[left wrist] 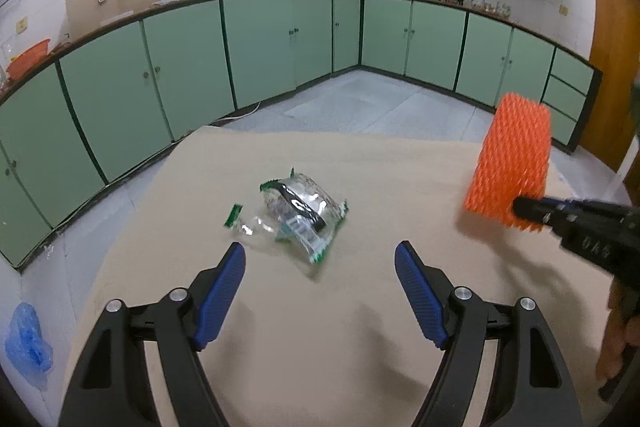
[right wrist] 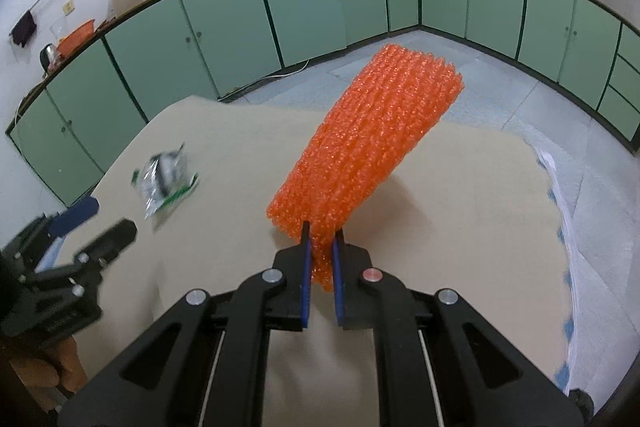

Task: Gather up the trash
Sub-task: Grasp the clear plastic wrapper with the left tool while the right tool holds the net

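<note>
An orange foam net sleeve (right wrist: 372, 143) is pinched at its near end in my right gripper (right wrist: 320, 251), which is shut on it and holds it above the beige table (right wrist: 460, 227). The sleeve (left wrist: 512, 163) and the right gripper (left wrist: 528, 209) also show at the right of the left wrist view. A crumpled silver and green snack wrapper (left wrist: 302, 211) lies on the table, just ahead of my left gripper (left wrist: 320, 263), which is open and empty. The wrapper (right wrist: 164, 179) and the left gripper (right wrist: 108, 227) show at the left of the right wrist view.
A blue plastic bag (left wrist: 26, 343) lies on the floor left of the table. A white and blue bag (right wrist: 568, 255) hangs along the table's right edge. Green kitchen cabinets (left wrist: 260, 47) line the far walls beyond a grey floor.
</note>
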Motion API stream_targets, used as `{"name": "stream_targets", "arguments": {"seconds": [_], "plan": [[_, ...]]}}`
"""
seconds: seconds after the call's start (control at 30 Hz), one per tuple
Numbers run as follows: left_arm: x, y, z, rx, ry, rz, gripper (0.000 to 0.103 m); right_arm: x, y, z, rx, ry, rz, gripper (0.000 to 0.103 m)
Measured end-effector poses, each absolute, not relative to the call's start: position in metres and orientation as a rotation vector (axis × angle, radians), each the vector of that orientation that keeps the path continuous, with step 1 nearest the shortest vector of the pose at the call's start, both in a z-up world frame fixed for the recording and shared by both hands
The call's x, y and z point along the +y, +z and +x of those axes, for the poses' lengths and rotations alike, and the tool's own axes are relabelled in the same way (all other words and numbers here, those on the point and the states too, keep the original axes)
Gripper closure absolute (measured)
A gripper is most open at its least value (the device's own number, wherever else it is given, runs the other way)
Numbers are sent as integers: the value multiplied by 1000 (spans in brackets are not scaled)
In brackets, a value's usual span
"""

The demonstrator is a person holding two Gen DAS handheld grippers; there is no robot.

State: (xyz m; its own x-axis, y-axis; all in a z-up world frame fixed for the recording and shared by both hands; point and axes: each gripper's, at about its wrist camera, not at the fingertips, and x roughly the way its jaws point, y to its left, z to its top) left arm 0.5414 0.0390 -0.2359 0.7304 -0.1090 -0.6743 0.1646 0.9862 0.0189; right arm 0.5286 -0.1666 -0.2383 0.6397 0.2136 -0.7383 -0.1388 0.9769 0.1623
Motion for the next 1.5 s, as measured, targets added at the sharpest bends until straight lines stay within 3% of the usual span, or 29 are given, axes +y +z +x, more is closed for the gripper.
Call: {"name": "stream_targets", "arguments": {"seconds": [0.33, 0.37, 0.43, 0.47, 0.53, 0.97, 1.5], "plan": [[41, -259, 598, 835, -92, 86, 30, -160, -246, 557, 856, 231, 93, 95], [43, -265, 603, 867, -105, 65, 38, -160, -248, 556, 859, 234, 95, 95], [46, -267, 603, 877, -137, 37, 80, -159, -249, 556, 863, 237, 98, 95], [47, -267, 603, 880, -152, 23, 89, -159, -249, 556, 863, 239, 99, 95], [49, -266, 599, 874, -168, 5, 97, -158, -250, 553, 865, 244, 99, 95], [46, -215, 543, 777, -204, 1, 100, -170, -207, 508, 825, 226, 103, 95], [-2, -141, 421, 698, -280, 28, 100, -213, -136, 366, 747, 147, 125, 95]]}}
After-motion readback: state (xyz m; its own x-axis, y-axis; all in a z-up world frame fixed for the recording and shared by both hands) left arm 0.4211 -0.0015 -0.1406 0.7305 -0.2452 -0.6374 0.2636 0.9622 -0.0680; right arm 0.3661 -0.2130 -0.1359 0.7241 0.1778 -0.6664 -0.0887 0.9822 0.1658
